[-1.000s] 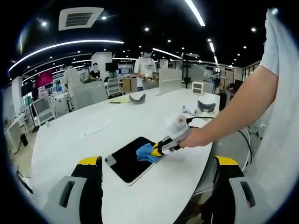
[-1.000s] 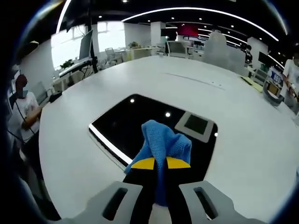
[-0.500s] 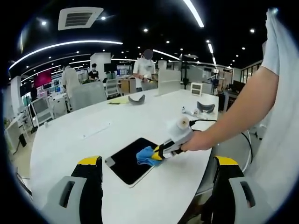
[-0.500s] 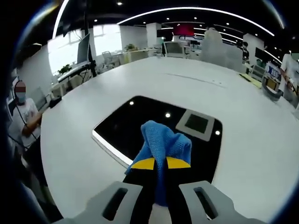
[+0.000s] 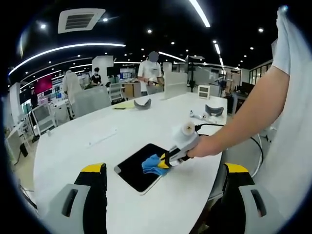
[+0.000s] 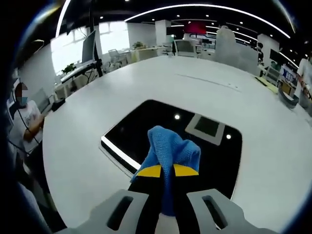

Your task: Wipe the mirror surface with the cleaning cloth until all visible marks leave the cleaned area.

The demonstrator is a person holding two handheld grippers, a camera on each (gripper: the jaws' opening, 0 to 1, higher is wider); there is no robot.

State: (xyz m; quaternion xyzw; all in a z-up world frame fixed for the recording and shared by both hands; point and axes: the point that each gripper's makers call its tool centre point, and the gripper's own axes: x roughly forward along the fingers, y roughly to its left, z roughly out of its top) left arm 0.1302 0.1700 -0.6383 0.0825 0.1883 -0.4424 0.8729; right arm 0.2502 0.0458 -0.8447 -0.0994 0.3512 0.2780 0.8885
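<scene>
Gripping the blue cloth (image 6: pixel 171 152) tight in our right gripper (image 6: pixel 167 170) — it's pressed on the mirror (image 6: pixel 146 129) just ahead of the jaws. Our left gripper (image 5: pixel 163 170) hangs wide open, well back from the mirror.

I count one mirror (image 5: pixel 136 168) lying near the bench (image 5: pixel 73 146) edge closest to me, and one blue cleaning cloth (image 6: pixel 168 148) on it. I count two grippers: my left gripper (image 5: pixel 163 195) and my right gripper (image 6: pixel 167 171). Toward the bench's far edge I count two grey curved objects (image 5: pixel 143 103) (image 5: pixel 215 110). I count two standing people (image 5: pixel 151 73) (image 5: pixel 96 76) beyond.
</scene>
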